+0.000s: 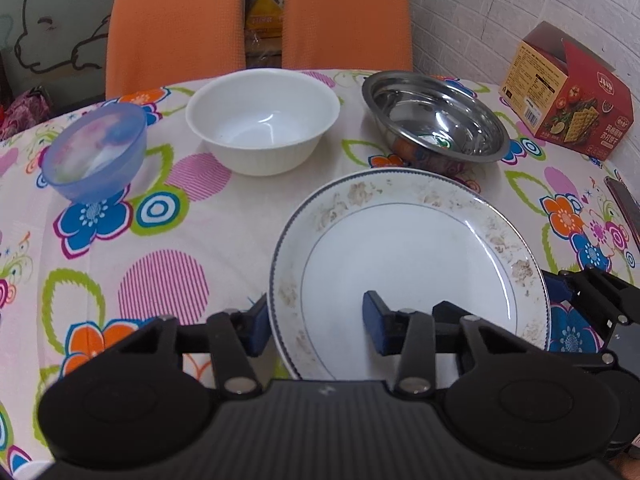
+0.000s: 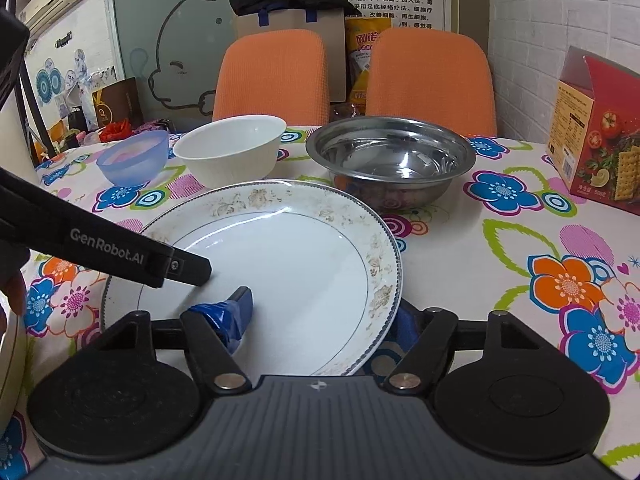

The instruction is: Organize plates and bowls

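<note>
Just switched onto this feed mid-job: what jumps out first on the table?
The big floral-rimmed plate nearest the cameras, with the left claw on its left rim and the right claw on its right rim. Behind it stand three empty bowls in a row: blue bowl left, white bowl middle, steel bowl right. A red cracker box sits far right.

The plate [image 1: 408, 264] is white with a blue beaded rim and faded brown florals. Behind the plate: a translucent blue bowl [image 1: 94, 152], a white bowl [image 1: 262, 120], a silver steel bowl [image 1: 436, 116]. The tablecloth [image 1: 160, 240] under the plate is cream with blue, orange and pink flowers.
</note>
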